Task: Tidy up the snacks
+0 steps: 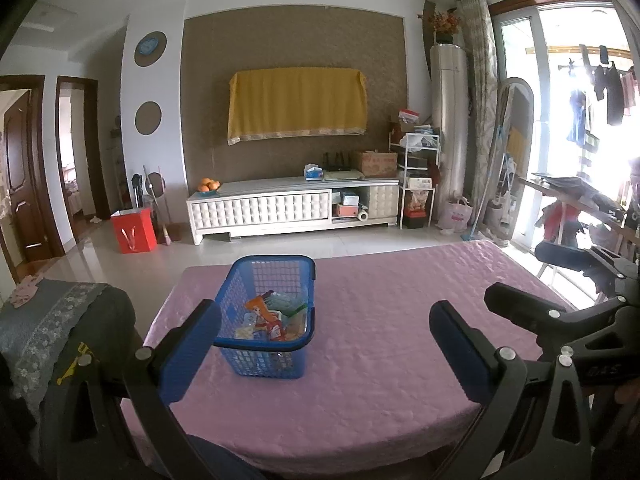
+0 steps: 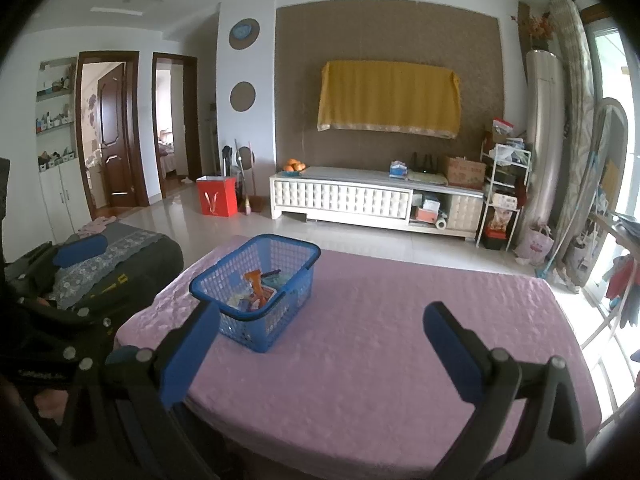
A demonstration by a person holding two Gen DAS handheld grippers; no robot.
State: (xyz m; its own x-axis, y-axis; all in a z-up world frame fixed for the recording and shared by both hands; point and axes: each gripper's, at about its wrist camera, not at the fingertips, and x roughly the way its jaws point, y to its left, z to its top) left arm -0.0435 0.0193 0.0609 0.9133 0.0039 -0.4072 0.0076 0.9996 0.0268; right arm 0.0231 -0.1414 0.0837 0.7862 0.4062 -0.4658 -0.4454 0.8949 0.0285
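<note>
The left gripper (image 1: 326, 348) is spread wide with nothing between its blue pads (image 1: 188, 354), held low over the near edge of the pink tablecloth (image 1: 400, 320). The right gripper (image 2: 322, 354) is likewise wide apart and holds nothing, its blue pads (image 2: 452, 352) above the same cloth.

Just ahead of the left gripper, toward its left finger, stands a blue plastic basket (image 1: 298, 266) with mesh walls, upright on the cloth. In it lie several snack packets (image 1: 272, 318), an orange one uppermost; the rest are too jumbled to tell apart. From the right gripper the basket (image 2: 216, 280) sits ahead and to the left, near the table's left edge, the packets (image 2: 256, 294) piled inside.

To the right of the basket the cloth lies bare as far as the table's far and right edges. Left of the tongs, beside the table, is a dark seat with a grey lace cover (image 2: 116, 250). Beyond the far edge is tiled floor, then a red paper bag (image 2: 217, 196) and a white TV cabinet (image 2: 340, 200).
</note>
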